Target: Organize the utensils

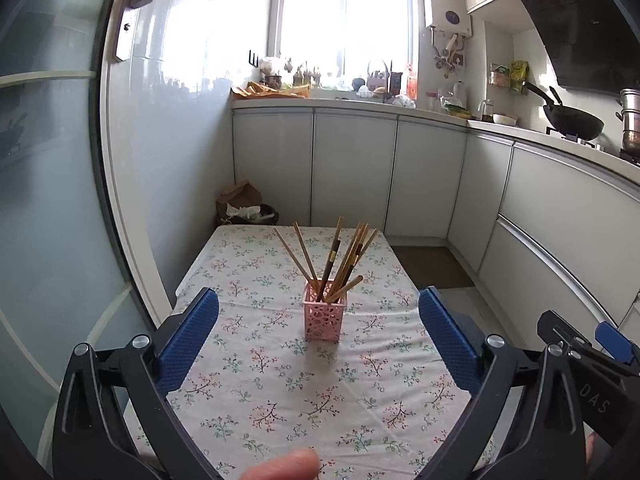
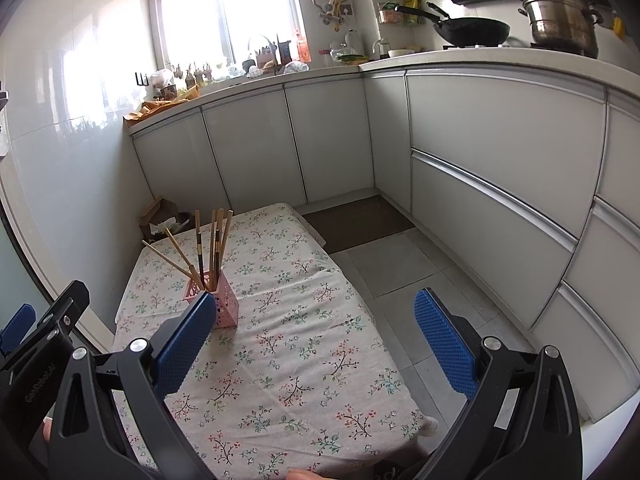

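Note:
A pink perforated holder (image 1: 324, 312) stands upright on the floral tablecloth (image 1: 280, 380), holding several wooden and dark chopsticks (image 1: 340, 260) that fan upward. My left gripper (image 1: 319, 300) is open and empty, held above the near part of the table with the holder between its blue fingers (image 1: 188, 344) in view. My right gripper (image 2: 316, 304) is open and empty, over the table's right side. The holder (image 2: 224, 304) with the chopsticks (image 2: 208, 244) shows partly behind its left finger (image 2: 184, 344). The right gripper's body also shows at the lower right of the left wrist view (image 1: 580, 356).
The table (image 2: 304, 340) stands in a narrow kitchen. White cabinets (image 2: 480, 168) run along the back and right. A wok (image 2: 472, 30) and a steel pot (image 2: 560, 20) sit on the counter. A paper bag and bin (image 1: 246, 204) stand beyond the table. A glass door (image 1: 52, 160) is at left.

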### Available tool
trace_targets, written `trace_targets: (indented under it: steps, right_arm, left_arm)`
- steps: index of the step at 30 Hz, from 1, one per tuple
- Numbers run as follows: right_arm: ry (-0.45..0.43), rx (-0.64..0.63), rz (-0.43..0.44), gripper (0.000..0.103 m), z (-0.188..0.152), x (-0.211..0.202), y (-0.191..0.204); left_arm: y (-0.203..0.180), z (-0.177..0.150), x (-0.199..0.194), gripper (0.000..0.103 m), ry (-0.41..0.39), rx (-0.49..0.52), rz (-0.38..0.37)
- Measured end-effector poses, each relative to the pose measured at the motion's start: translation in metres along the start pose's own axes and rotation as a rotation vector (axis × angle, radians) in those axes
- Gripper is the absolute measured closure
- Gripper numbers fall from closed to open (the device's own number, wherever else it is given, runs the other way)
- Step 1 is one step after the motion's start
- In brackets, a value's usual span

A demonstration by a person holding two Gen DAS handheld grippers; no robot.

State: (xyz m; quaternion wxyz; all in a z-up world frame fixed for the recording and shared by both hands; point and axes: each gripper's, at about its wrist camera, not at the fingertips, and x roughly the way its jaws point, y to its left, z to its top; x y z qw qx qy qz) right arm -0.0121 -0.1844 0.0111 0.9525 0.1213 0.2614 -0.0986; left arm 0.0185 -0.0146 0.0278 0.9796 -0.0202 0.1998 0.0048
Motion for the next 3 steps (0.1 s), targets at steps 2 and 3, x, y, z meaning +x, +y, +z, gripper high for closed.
trace_targets:
  steps: [2,3]
  right_arm:
    - [-0.001,0.001,0.0,0.006,0.0001,-0.0001,-0.0008]
    - [-0.001,0.001,0.0,0.006,0.0001,-0.0001,-0.0008]
  left_arm:
    - [-0.0005,-0.0001,0.0007,0.007,0.006,0.003,0.001]
    - [-0.0009,-0.0002,0.0011,0.007,0.01,0.008,-0.003]
